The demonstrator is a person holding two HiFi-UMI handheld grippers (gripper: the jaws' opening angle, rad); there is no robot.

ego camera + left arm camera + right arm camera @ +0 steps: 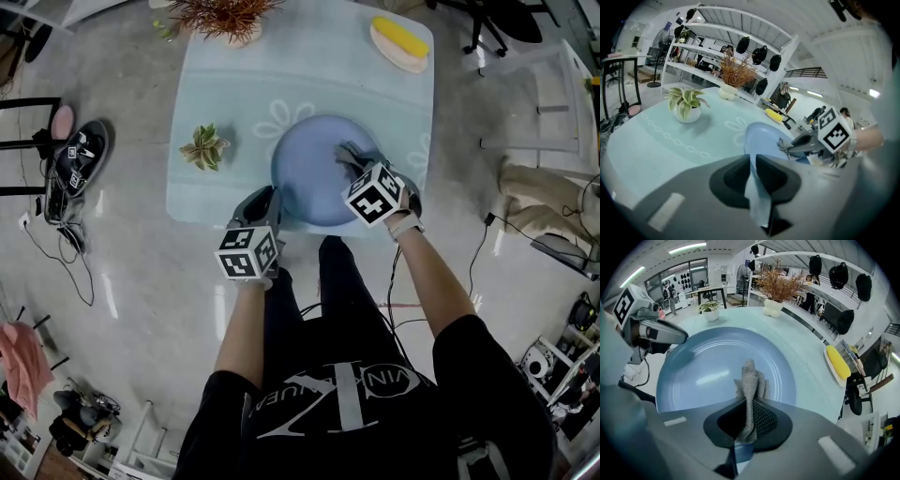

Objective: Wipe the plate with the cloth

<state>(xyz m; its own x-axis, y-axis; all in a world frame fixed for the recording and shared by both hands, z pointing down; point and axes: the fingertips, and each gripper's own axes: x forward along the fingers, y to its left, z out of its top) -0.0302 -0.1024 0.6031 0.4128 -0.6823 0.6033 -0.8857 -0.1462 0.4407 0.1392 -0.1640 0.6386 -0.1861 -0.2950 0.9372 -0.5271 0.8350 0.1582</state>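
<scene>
At mid-frame on the pale bench (220,192): blue plate (309,173), lower-left rim clenched in left tool (269,197). Grey cloth (749,380) pinched by right tool (351,156), over plate's right half. Around, clear of both: succulent (205,147), dried plant (225,17), yellow item (400,37). Cloth's mesh weave visible only in right gripper view.

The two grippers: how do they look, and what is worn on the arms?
The left gripper and right gripper are both grey, with dark jaws and a white cube of black square markers. The person wears a black short-sleeved T-shirt; a pale band circles the right wrist.
</scene>
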